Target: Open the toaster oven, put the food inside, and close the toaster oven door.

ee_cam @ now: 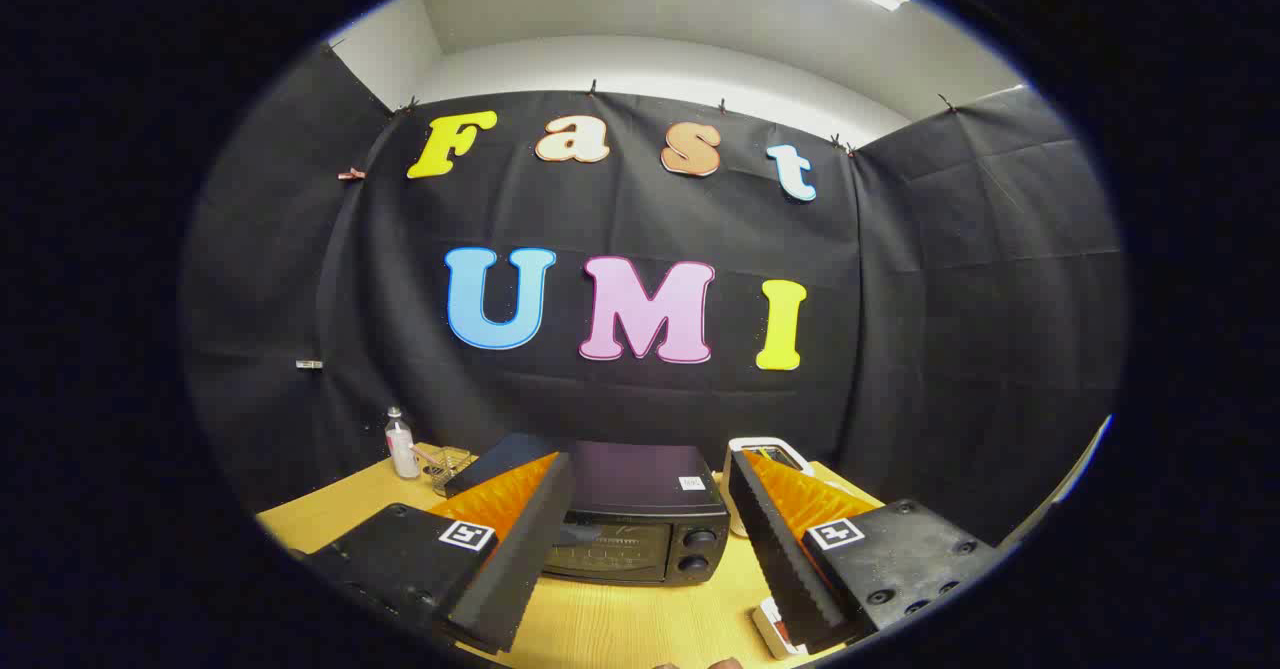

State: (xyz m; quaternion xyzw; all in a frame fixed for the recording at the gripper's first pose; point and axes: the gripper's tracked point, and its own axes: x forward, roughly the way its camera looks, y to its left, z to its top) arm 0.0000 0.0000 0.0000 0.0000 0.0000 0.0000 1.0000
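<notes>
A black toaster oven (640, 524) stands on the wooden table (640, 619), its glass door shut and two knobs (698, 551) on its right side. My gripper (645, 494) is open, raised above the table, and the oven sits just ahead of it, framed between the two fingers (520, 539). Nothing is between the fingers. By the right finger, near the table's front, lies a small white dish (775, 629) with something red in it, mostly hidden by that finger.
A small clear bottle (402, 444) and a little wire basket (450, 467) stand at the back left of the table. A white object (770, 446) peeks out behind the oven on the right. Black cloth walls close in the booth on three sides.
</notes>
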